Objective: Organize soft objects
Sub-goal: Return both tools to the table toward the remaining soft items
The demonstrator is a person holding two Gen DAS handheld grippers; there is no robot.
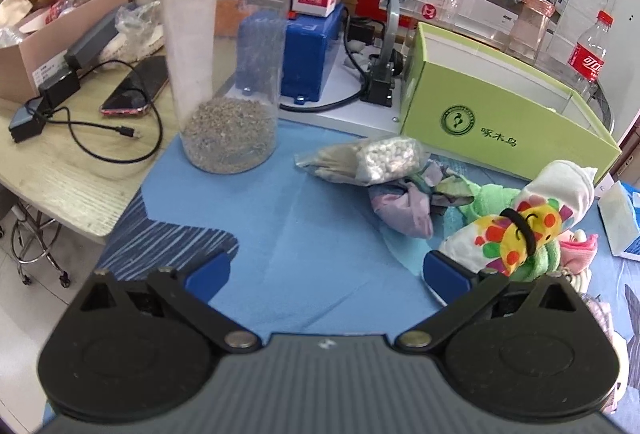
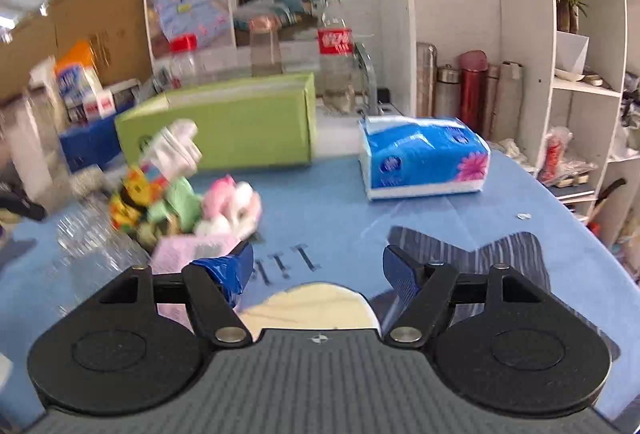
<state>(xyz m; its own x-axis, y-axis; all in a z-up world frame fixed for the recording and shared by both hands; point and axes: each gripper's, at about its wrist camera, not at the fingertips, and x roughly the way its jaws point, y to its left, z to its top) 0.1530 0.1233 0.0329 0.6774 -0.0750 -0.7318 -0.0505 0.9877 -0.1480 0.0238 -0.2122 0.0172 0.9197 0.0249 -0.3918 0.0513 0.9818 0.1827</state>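
A heap of soft things lies on the blue cloth (image 1: 304,218): a white sock roll with coloured dots (image 1: 532,218), a green cloth (image 1: 488,194), a purple patterned cloth (image 1: 404,202) and a pink sock (image 1: 580,246). My left gripper (image 1: 326,272) stands open just left of the heap, with nothing between its fingers. In the right wrist view the same heap (image 2: 180,190) lies blurred at the left. My right gripper (image 2: 318,268) is open over bare cloth, right of the heap, and holds nothing. A green box (image 1: 496,114) (image 2: 224,126) stands behind the heap.
A tall clear jar with grit (image 1: 224,74) stands at the cloth's back left, a bag of white pellets (image 1: 368,158) beside the heap. A blue tissue pack (image 2: 424,158) lies right of the green box. Bottles, flasks and shelves stand behind. A wooden desk with cables and a phone (image 1: 136,86) is at the left.
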